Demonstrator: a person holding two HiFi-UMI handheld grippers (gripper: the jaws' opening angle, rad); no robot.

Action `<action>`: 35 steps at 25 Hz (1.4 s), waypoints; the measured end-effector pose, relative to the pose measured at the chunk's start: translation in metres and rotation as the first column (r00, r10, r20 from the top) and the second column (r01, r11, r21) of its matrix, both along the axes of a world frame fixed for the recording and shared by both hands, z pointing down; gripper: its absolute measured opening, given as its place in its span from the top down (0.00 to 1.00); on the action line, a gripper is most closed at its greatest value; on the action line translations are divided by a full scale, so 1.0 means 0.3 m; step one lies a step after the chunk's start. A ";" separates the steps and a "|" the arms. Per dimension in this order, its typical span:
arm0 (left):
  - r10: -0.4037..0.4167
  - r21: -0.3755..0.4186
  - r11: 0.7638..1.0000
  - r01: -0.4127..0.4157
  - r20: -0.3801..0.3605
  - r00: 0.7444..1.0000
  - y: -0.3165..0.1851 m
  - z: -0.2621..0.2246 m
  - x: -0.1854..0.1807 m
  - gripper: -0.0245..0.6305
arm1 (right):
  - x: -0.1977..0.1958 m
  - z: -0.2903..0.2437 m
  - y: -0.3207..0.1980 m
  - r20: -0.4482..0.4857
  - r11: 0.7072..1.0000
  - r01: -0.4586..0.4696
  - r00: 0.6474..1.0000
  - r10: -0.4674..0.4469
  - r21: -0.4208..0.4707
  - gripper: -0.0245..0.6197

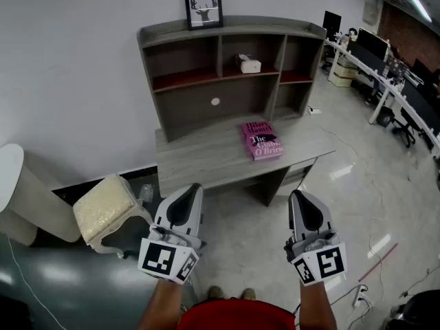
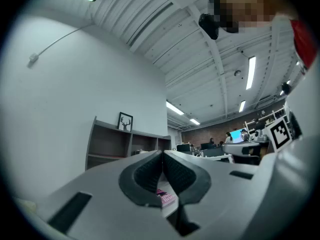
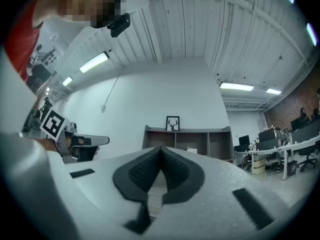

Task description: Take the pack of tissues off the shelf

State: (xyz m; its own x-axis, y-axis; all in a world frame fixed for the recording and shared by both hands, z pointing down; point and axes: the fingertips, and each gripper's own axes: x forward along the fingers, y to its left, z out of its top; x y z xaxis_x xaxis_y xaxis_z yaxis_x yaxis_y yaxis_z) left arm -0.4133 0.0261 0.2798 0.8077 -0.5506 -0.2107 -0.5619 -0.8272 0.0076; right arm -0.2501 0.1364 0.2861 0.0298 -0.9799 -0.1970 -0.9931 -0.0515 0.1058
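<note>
A pink book (image 1: 262,140) lies on the counter (image 1: 199,158); the pack of tissues (image 1: 249,64) sits in the middle upper compartment of the shelf (image 1: 230,26). The left gripper (image 1: 192,192) and right gripper (image 1: 298,199) hang well back, fingers together, empty.

Pink book (image 2: 166,197) mostly behind left claw (image 2: 162,154); tissue pack (image 1: 249,64) too small for detail

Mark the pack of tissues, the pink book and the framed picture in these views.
pack of tissues (image 1: 249,64), head view, middle of its side.
pink book (image 1: 262,140), head view, centre of its cover.
framed picture (image 1: 203,7), head view, centre of the print.
</note>
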 end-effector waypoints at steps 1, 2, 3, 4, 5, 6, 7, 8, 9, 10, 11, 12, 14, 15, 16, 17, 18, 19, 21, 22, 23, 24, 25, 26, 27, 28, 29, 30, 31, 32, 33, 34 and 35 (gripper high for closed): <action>0.000 -0.001 1.000 0.000 -0.001 1.000 -0.005 0.002 -0.004 0.94 | -0.004 0.001 -0.003 -0.001 1.000 -0.002 1.000 0.002 0.001 0.95; 0.000 -0.002 1.000 0.000 -0.001 1.000 -0.009 0.005 -0.008 0.94 | -0.008 0.002 -0.007 -0.001 1.000 -0.004 1.000 0.004 0.001 0.95; 0.001 -0.001 1.000 -0.001 -0.001 1.000 -0.014 0.006 -0.010 0.94 | -0.011 0.003 -0.010 0.001 1.000 -0.005 1.000 0.005 0.002 0.95; 0.004 0.000 1.000 -0.004 0.000 1.000 -0.019 0.007 -0.012 0.94 | -0.015 0.004 -0.014 0.004 1.000 -0.007 1.000 0.007 0.002 0.95; 0.009 0.002 1.000 -0.009 0.001 1.000 -0.023 0.007 -0.013 0.94 | -0.019 0.005 -0.017 0.007 1.000 -0.010 1.000 0.010 0.002 0.95; 0.014 0.005 1.000 -0.014 0.000 1.000 -0.027 0.006 -0.014 0.94 | -0.022 0.006 -0.019 0.009 1.000 -0.015 1.000 0.015 0.000 0.95; 0.020 0.008 1.000 -0.020 -0.003 1.000 -0.031 0.004 -0.013 0.94 | -0.024 0.007 -0.020 0.009 1.000 -0.022 1.000 0.022 -0.003 0.95; 0.026 0.011 1.000 -0.025 -0.010 1.000 -0.036 0.001 -0.011 0.94 | -0.027 0.008 -0.019 0.006 1.000 -0.028 1.000 0.029 -0.008 0.95; 0.032 0.012 0.999 -0.031 -0.018 0.999 -0.041 -0.003 -0.008 0.94 | -0.030 0.012 -0.018 0.002 0.999 -0.034 0.999 0.034 -0.016 0.95; 0.038 0.012 0.999 -0.038 -0.026 0.999 -0.047 -0.006 -0.002 0.94 | -0.031 0.017 -0.018 -0.003 0.999 -0.037 0.999 0.037 -0.024 0.95; 0.044 0.011 0.999 -0.044 -0.033 0.998 -0.053 -0.008 0.007 0.94 | -0.031 0.024 -0.019 -0.008 0.999 -0.040 0.999 0.040 -0.033 0.95; 0.051 0.010 0.999 -0.051 -0.038 0.998 -0.060 -0.008 0.019 0.94 | -0.026 0.033 -0.022 -0.010 0.998 -0.043 0.999 0.043 -0.042 0.95; 0.062 0.008 0.998 -0.062 -0.041 0.997 -0.071 0.001 0.047 0.94 | -0.005 0.049 -0.031 -0.006 0.997 -0.050 0.999 0.050 -0.052 0.95; 0.066 0.007 0.998 -0.066 -0.041 0.997 -0.077 0.006 0.063 0.94 | 0.009 0.053 -0.037 -0.005 0.997 -0.053 0.999 0.053 -0.051 0.95; 0.067 0.007 0.998 -0.067 -0.040 0.997 -0.084 0.010 0.080 0.94 | 0.026 0.055 -0.046 -0.005 0.997 -0.055 0.999 0.054 -0.048 0.95; 0.066 0.007 0.998 -0.066 -0.037 0.997 -0.093 0.013 0.100 0.94 | 0.044 0.056 -0.057 -0.006 0.998 -0.054 0.999 0.053 -0.044 0.95; 0.063 0.008 0.998 -0.063 -0.033 0.997 -0.101 0.015 0.123 0.94 | 0.065 0.056 -0.068 -0.007 0.998 -0.051 0.999 0.050 -0.038 0.95; 0.059 0.010 0.998 -0.059 -0.027 0.998 -0.110 0.016 0.150 0.94 | 0.091 0.055 -0.080 -0.009 0.998 -0.046 0.999 0.046 -0.031 0.95; 0.045 0.020 0.999 -0.045 -0.015 0.999 -0.127 0.018 0.217 0.94 | 0.161 0.053 -0.104 -0.014 0.999 -0.035 0.999 0.034 -0.016 0.95; 0.036 0.026 0.999 -0.035 -0.009 0.999 -0.136 0.019 0.258 0.94 | 0.205 0.050 -0.117 -0.018 1.000 -0.028 0.999 0.028 -0.007 0.95; 0.024 0.030 0.999 -0.024 -0.003 1.000 -0.147 0.020 0.302 0.94 | 0.253 0.047 -0.129 -0.022 1.000 -0.020 1.000 0.020 0.002 0.95; 0.009 0.033 0.999 -0.009 0.001 1.000 -0.159 0.021 0.351 0.94 | 0.306 0.043 -0.140 -0.027 1.000 -0.012 1.000 0.012 0.011 0.95; -0.008 0.035 0.999 0.008 0.003 1.000 -0.173 0.020 0.403 0.94 | 0.362 0.041 -0.152 -0.029 1.000 -0.001 1.000 0.002 0.018 0.95; -0.027 0.037 0.999 0.027 0.006 1.000 -0.188 0.018 0.457 0.94 | 0.420 0.039 -0.165 -0.030 1.000 0.011 1.000 -0.011 0.025 0.95; -0.048 0.039 0.998 0.047 0.010 0.999 -0.203 0.014 0.511 0.94 | 0.480 0.037 -0.180 -0.029 0.999 0.026 0.999 -0.025 0.031 0.95; -0.070 0.043 0.997 0.069 0.015 0.997 -0.219 0.011 0.564 0.94 | 0.541 0.035 -0.195 -0.028 0.998 0.042 0.999 -0.041 0.038 0.95; -0.092 0.045 0.995 0.091 0.021 0.996 -0.235 0.006 0.619 0.94 | 0.603 0.032 -0.211 -0.026 0.997 0.059 0.998 -0.058 0.045 0.95; -0.113 0.046 0.993 0.111 0.025 0.993 -0.253 0.002 0.675 0.94 | 0.665 0.028 -0.226 -0.023 0.996 0.075 0.997 -0.074 0.051 0.95; -0.133 0.044 0.990 0.132 0.027 0.991 -0.272 -0.004 0.729 0.94 | 0.725 0.024 -0.240 -0.018 0.994 0.092 0.996 -0.091 0.055 0.95; -0.153 0.041 0.988 0.151 0.026 0.988 -0.290 -0.012 0.781 0.94 | 0.779 0.020 -0.252 -0.014 0.992 0.110 0.994 -0.109 0.057 0.95; -0.172 0.041 0.984 0.171 0.027 0.985 -0.306 -0.019 0.831 0.94 | 0.828 0.016 -0.261 -0.015 0.990 0.128 0.992 -0.127 0.058 0.95; -0.191 0.041 0.981 0.190 0.028 0.981 -0.321 -0.026 0.878 0.94 | 0.872 0.012 -0.268 -0.019 0.988 0.147 0.989 -0.146 0.058 0.95; -0.209 0.040 0.977 0.208 0.029 0.978 -0.334 -0.031 0.923 0.94 | 0.913 0.008 -0.274 -0.026 0.985 0.165 0.986 -0.163 0.057 0.95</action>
State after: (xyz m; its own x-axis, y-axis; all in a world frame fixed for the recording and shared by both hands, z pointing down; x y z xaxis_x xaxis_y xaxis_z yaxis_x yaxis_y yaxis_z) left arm -0.1363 -0.0740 0.2706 0.6829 -0.6998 -0.2095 -0.7213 -0.6913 -0.0418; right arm 0.0239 0.0543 0.2887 -0.1351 -0.9580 -0.2529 -0.9861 0.1051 0.1285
